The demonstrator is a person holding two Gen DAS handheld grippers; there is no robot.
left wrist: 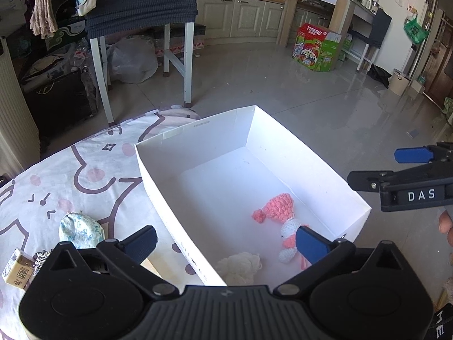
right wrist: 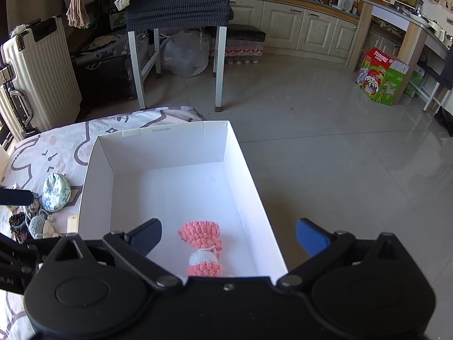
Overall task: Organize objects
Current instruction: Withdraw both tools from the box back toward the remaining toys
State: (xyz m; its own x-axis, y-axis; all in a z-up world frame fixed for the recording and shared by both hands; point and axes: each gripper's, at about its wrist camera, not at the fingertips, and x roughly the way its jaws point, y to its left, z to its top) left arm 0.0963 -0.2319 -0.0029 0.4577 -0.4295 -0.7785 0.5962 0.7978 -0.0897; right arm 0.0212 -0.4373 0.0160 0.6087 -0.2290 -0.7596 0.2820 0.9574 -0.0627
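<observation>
A white open box (left wrist: pixel 195 134) (right wrist: pixel 161 134) stands on the patterned cloth. Inside it lie a pink and white crochet toy (left wrist: pixel 279 208) (right wrist: pixel 202 236) and a cream fluffy ball (left wrist: pixel 240 265). My left gripper (left wrist: pixel 226 240) is open and empty over the box's near left wall. My right gripper (right wrist: pixel 229 236) is open and empty over the box's near end; it also shows at the right of the left wrist view (left wrist: pixel 396 167). A blue floral pouch (left wrist: pixel 80 229) (right wrist: pixel 56 191) lies on the cloth left of the box.
A small yellow packet (left wrist: pixel 18 269) and several small knitted items (right wrist: pixel 34 223) lie at the cloth's left. A chair with white legs (right wrist: pixel 219 65), a cream suitcase (right wrist: pixel 36 76) and a green carton (right wrist: pixel 382 76) stand on the tiled floor beyond.
</observation>
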